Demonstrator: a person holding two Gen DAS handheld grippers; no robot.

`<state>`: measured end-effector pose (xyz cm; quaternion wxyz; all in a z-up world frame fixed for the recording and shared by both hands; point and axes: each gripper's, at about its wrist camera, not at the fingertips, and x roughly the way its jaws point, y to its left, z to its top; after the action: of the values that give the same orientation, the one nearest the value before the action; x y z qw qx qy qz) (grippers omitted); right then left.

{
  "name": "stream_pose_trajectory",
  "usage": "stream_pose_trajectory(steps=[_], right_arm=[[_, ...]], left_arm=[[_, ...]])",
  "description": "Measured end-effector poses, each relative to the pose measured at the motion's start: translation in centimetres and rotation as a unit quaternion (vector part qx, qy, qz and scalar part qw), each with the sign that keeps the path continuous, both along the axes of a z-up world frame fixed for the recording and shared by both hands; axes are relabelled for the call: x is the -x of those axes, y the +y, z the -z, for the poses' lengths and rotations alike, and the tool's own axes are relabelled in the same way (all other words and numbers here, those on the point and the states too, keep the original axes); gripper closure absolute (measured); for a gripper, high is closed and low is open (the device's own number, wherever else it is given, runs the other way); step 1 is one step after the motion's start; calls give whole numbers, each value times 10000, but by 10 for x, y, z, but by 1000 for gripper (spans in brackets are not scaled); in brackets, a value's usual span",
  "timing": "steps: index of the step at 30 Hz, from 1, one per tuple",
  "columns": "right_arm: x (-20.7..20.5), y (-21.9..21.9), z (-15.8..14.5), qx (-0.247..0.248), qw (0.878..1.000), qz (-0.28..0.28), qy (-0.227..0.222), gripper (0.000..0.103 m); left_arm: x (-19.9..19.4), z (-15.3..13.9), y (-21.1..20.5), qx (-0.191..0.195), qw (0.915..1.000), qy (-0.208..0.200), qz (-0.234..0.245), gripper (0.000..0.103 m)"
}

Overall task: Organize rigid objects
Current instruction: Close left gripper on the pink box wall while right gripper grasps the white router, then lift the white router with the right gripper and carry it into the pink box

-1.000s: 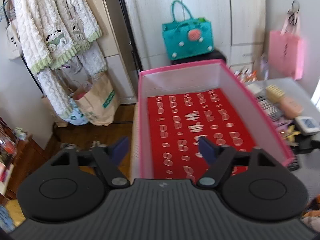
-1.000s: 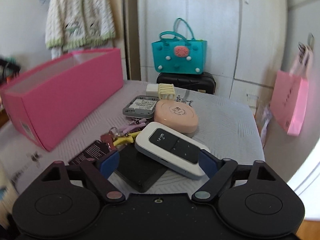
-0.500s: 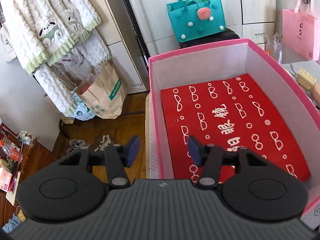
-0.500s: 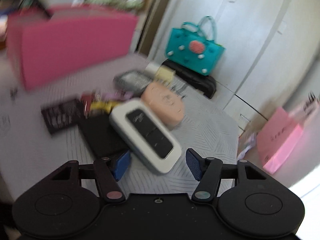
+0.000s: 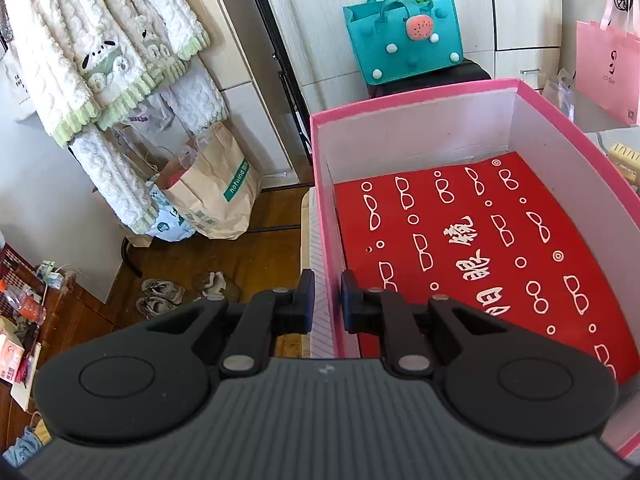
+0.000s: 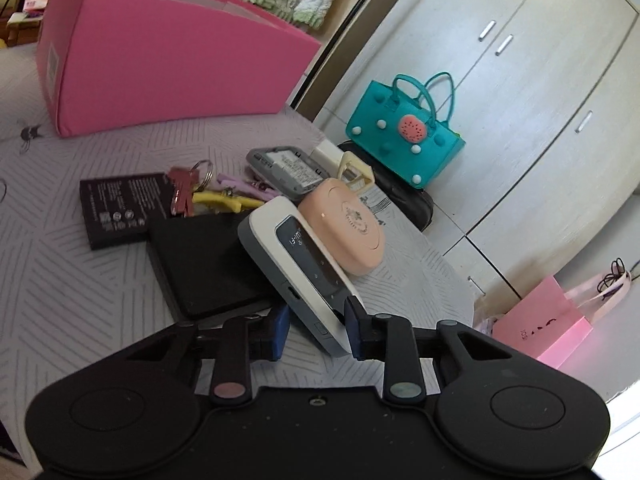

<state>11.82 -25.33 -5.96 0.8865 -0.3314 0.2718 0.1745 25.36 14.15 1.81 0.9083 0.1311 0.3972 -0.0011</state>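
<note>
Left wrist view: left gripper (image 5: 326,296), jaws just closing, now clamped on left wall of pink box (image 5: 325,216) (one finger outside, one inside over red patterned floor).

Right wrist view: right gripper (image 6: 316,330), jaws just closing, pinching near end of white wifi router (image 6: 298,272); router tilted, leaning across black case (image 6: 204,264) and peach compact (image 6: 344,224). Keys (image 6: 200,192), black battery (image 6: 120,208) nearby on bedspread (image 6: 80,300).

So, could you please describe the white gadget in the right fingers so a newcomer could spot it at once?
Start at the pink box on the grey patterned cover; the clutter lies in front of it. The white pocket Wi-Fi router is nearest the camera, tilted, pinched at its end. Unlike the peach case behind, it is oblong with a dark screen strip.
</note>
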Motion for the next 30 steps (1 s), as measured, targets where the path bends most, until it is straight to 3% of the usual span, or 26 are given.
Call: stream_pose_trajectory(steps=[2, 3, 7, 16, 23, 30], right_arm=[[3, -1, -6, -185, 9998, 33, -48, 74], [5, -3, -9, -268, 9996, 46, -55, 77], [7, -4, -23, -639, 9979, 68, 116, 84], [-17, -6, -31, -1262, 9910, 251, 373, 79], [-19, 1, -39, -1282, 9908, 235, 363, 86], [-29, -5, -64, -1794, 9811, 391, 613, 88]], left_arm=[[-2, 1, 2, 68, 10000, 37, -23, 90], [-1, 1, 1, 72, 10000, 27, 36, 97], [6, 0, -5, -58, 9998, -126, 118, 97], [3, 0, 1, 138, 9997, -201, 77, 97], [14, 5, -11, -282, 9981, -528, 168, 96], [15, -1, -7, -245, 9965, -748, 272, 98]])
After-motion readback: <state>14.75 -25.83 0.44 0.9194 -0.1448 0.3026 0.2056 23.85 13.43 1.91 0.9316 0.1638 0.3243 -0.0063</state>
